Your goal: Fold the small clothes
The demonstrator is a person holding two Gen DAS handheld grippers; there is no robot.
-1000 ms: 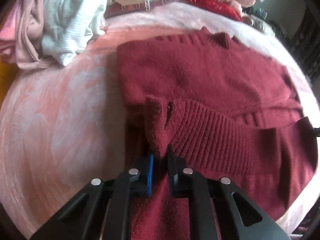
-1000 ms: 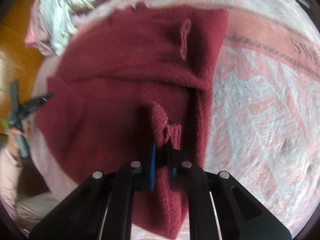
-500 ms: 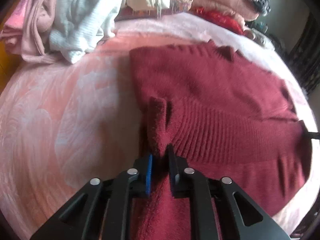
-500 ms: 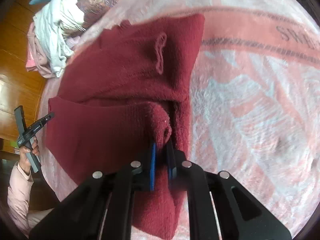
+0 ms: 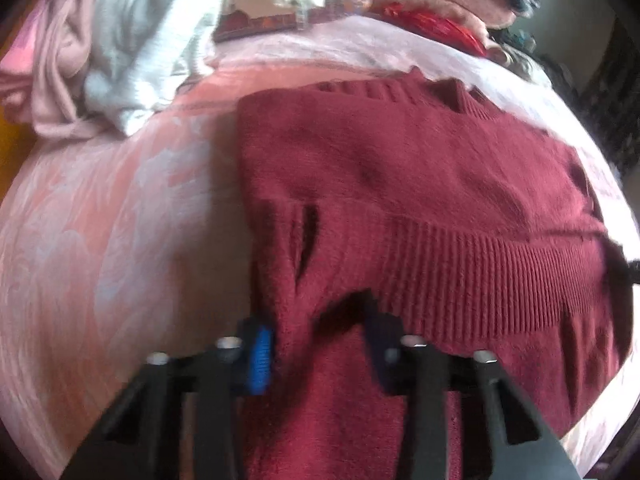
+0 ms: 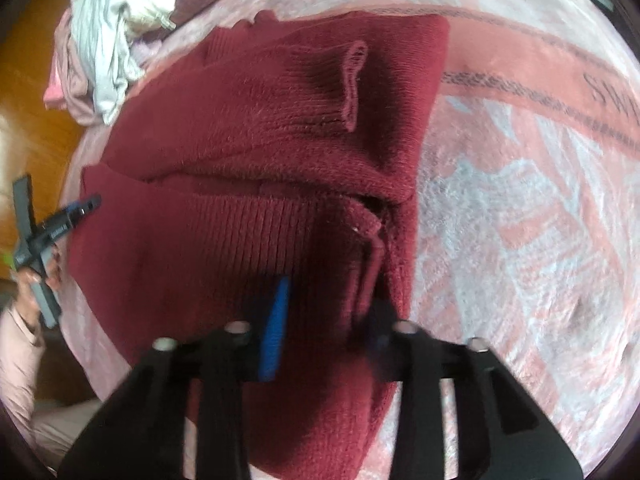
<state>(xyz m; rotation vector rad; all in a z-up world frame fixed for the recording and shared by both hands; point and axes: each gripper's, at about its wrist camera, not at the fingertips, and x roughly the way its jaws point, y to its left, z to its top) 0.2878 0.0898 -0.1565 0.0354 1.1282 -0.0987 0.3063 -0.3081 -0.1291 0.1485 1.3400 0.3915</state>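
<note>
A dark red knit sweater (image 5: 420,184) lies on the pink patterned bedspread (image 5: 120,220), its ribbed hem (image 5: 500,272) folded up over the body. My left gripper (image 5: 316,340) is open, its jaws apart on either side of the hem's left corner, with cloth between them but not pinched. In the right wrist view the sweater (image 6: 260,152) fills the middle, a cuff (image 6: 354,84) lying on top. My right gripper (image 6: 328,320) is open over the hem's right corner. The left gripper (image 6: 60,224) shows at the sweater's far edge.
A heap of white, pink and cream clothes (image 5: 132,40) lies at the back left of the bed, with folded pink and red items (image 5: 432,12) at the back. Wooden floor (image 6: 32,92) shows beyond the bed's edge. Bare bedspread (image 6: 520,220) lies right of the sweater.
Both grippers were shut on the sweater's hem corners, carrying them over the body. Now both have opened and let go, and the hem lies flat on the sweater.
</note>
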